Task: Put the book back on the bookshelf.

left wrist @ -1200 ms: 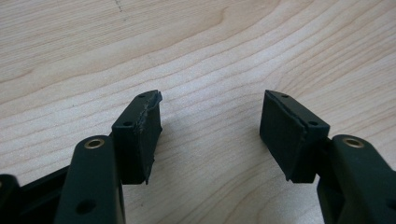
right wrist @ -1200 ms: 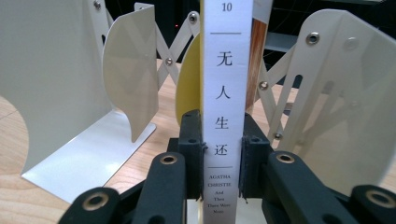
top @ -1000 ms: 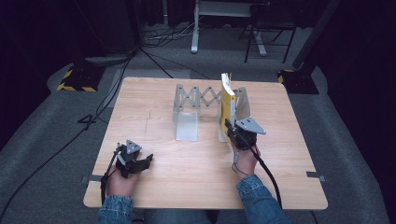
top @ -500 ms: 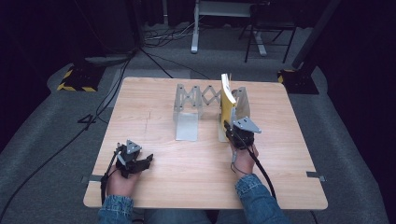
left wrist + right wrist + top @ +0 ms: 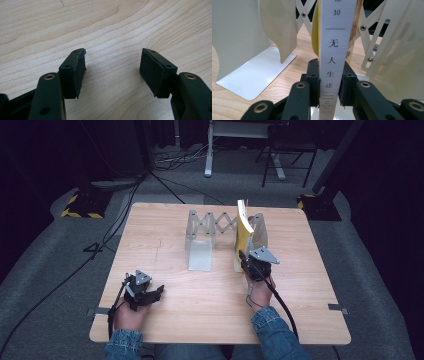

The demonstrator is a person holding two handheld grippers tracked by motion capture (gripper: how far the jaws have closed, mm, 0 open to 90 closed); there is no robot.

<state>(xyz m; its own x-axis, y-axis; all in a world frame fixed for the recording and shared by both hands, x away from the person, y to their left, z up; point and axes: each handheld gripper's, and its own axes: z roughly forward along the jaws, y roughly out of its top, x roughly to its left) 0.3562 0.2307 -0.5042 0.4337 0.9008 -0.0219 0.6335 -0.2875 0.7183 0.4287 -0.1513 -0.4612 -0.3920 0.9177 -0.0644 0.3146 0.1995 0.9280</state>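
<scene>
Nothing much has moved since before: the right gripper (image 5: 329, 86) still squeezes the spine of the thin white-and-yellow book (image 5: 334, 50), standing in the folding white metal book rack (image 5: 200, 232) just ahead, not yet let go, while the left gripper (image 5: 112, 71) rests open on the wooden surface (image 5: 200, 295).
</scene>
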